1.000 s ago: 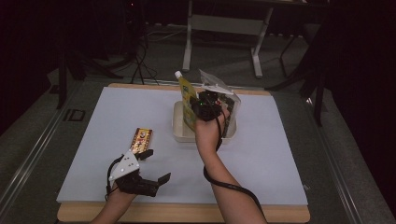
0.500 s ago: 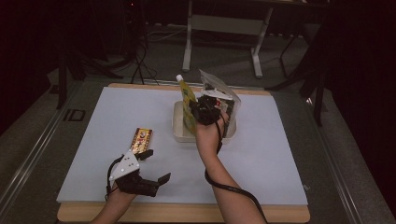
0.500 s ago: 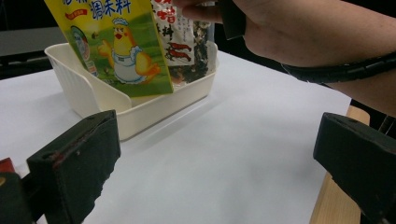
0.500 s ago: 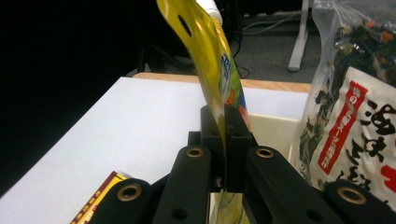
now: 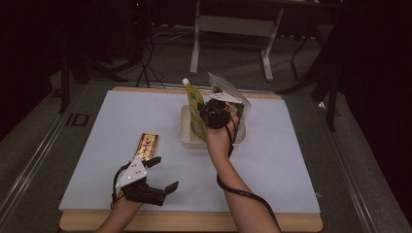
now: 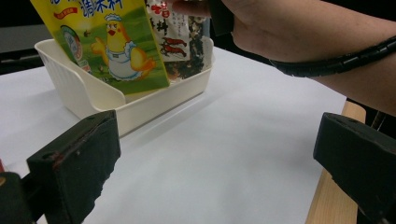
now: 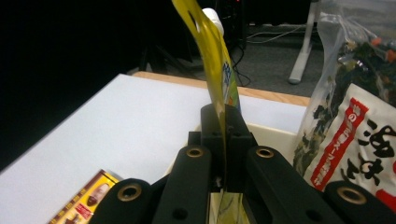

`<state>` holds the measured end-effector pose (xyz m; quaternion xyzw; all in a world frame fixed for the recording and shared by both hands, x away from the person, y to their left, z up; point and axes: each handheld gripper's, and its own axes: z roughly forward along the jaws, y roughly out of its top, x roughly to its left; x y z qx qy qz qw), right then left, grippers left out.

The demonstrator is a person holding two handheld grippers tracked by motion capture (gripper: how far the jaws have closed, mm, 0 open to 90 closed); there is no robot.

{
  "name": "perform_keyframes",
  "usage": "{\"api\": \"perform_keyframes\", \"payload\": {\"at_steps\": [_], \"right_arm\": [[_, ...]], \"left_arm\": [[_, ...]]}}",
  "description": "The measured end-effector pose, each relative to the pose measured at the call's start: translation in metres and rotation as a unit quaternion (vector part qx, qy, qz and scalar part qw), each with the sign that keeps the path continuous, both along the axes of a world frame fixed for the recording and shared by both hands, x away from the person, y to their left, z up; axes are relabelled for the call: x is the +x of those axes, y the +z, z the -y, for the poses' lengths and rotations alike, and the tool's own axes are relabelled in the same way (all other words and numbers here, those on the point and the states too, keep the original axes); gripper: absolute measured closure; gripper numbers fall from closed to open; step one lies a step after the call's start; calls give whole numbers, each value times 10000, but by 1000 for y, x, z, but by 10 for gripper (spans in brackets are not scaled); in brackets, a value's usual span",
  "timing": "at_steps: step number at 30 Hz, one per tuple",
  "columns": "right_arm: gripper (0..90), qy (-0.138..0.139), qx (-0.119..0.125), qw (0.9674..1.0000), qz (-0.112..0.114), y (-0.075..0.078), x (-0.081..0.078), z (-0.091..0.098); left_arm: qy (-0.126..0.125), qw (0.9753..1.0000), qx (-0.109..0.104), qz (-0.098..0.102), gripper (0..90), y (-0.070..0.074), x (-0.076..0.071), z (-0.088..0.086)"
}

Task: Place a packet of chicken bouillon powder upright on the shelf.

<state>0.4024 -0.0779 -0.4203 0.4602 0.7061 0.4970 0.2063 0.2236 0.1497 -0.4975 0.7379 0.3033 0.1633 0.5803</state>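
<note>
My right gripper [image 5: 210, 112] is shut on a yellow stand-up pouch [image 5: 195, 103] with a white cap and holds it upright in a cream plastic basket [image 5: 185, 132]. In the right gripper view the jaws [image 7: 224, 126] pinch the pouch's [image 7: 212, 51] thin edge. A clear bag of dark seaweed [image 5: 234, 94] with a red label stands in the same basket, right of the pouch. My left gripper [image 5: 163, 173] rests open near the table's front edge, nothing between its jaws [image 6: 217, 163]. A flat yellow and red packet [image 5: 146, 145] lies on the white sheet just beyond it.
The white sheet [image 5: 301, 160] covers a wooden table; its bare wood edge [image 5: 194, 221] runs along the front. A cable trails from the right wrist [image 5: 243, 191] down the forearm. Dark floor, a table frame [image 5: 233, 24] and stands lie behind the table.
The right gripper with the pouch has shifted only slightly over the basket. The left gripper has kept still.
</note>
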Motion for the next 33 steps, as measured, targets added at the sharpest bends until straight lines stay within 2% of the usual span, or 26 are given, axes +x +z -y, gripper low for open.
{"api": "perform_keyframes", "payload": {"at_steps": [2,6,7,8,9,16,22,27,29,33], "right_arm": [[900,98,-127,9998,98,-1,-1,-2],[900,49,-140,9999,1,-9,-1,2],[900,39,-6,10000,-13,-13,-2,6],[900,39,-6,10000,-13,-13,-2,6],[900,14,197,9998,-40,-18,-4,13],[890,-20,311,9995,-25,-26,-11,19],[849,10,318,9994,-162,-31,-13,26],[679,203,199,9995,-138,-30,-17,25],[569,304,197,9992,-160,-28,-20,24],[388,481,153,9987,-25,-22,-29,27]], "left_arm": [[5,10000,25,30,10,0,-1,-1],[24,10000,-3,14,10,0,-1,-2],[33,10000,-22,-1,10,0,-1,-2],[33,10000,-22,-1,10,0,-1,-2],[43,10000,-22,0,10,0,-1,-3],[27,10000,10,-11,10,0,0,0],[65,10000,-7,-27,10,-1,0,-2],[77,10000,-13,-20,10,-1,0,-2],[100,9999,-50,-13,10,0,0,-2],[120,9999,-61,39,10,1,-1,-4]]}}
